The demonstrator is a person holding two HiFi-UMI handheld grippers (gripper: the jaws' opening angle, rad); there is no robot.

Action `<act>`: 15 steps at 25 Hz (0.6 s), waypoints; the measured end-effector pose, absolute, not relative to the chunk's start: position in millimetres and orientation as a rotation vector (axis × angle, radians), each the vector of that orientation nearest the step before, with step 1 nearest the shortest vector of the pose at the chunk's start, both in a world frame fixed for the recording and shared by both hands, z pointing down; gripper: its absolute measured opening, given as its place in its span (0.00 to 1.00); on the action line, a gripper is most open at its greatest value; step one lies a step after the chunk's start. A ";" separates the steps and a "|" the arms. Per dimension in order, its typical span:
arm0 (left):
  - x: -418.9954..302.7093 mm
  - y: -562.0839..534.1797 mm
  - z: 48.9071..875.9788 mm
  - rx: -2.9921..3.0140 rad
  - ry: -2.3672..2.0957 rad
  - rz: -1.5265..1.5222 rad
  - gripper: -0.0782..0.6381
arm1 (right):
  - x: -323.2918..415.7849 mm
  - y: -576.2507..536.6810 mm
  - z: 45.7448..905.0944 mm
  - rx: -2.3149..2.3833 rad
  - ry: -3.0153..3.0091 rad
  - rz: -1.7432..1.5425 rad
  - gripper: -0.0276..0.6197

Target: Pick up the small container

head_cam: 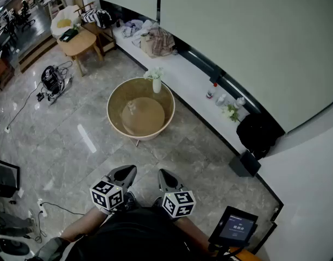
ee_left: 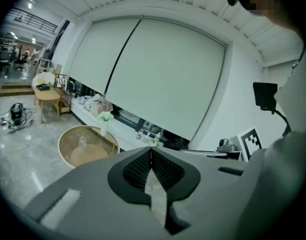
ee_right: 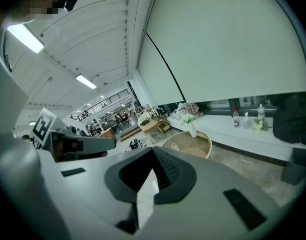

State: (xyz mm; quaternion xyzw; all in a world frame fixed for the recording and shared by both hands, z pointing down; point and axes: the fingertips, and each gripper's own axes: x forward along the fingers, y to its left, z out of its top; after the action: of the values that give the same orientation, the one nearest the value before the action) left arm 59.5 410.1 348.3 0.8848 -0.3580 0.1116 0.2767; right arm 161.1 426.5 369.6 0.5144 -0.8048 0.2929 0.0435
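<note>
Marble floor [head_cam: 74, 129]; small container [head_cam: 132, 106] on round table [head_cam: 140, 137]; left hand-held gripper [head_cam: 128, 171], right hand-held gripper [head_cam: 164, 174] closed, empty.

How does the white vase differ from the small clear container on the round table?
The white vase is opaque and holds pale flowers; the small container looks clear and bears no flowers. The vase stands at the far edge of the round table; the container stands nearer its middle. The vase looks taller than the container. Both stand upright on that table.
</note>
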 end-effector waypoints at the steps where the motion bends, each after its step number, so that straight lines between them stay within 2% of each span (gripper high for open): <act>1: 47.2 413.3 353.4 2.349 -0.996 0.286 0.11 | 152.1 433.0 375.1 1.563 -2.453 0.922 0.05; 6: -5.8 421.2 378.0 2.243 -1.120 0.274 0.11 | 110.0 447.7 392.9 1.503 -2.435 0.998 0.05; 15: -54.9 412.5 377.9 2.213 -1.165 0.267 0.11 | 68.9 435.7 381.6 1.508 -2.453 0.990 0.05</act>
State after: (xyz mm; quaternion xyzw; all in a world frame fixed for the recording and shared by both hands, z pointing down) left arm -54.9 412.5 377.9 0.8371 -0.4408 0.1009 0.3079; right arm 68.9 435.7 381.6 0.4947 -0.8046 0.3249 0.0482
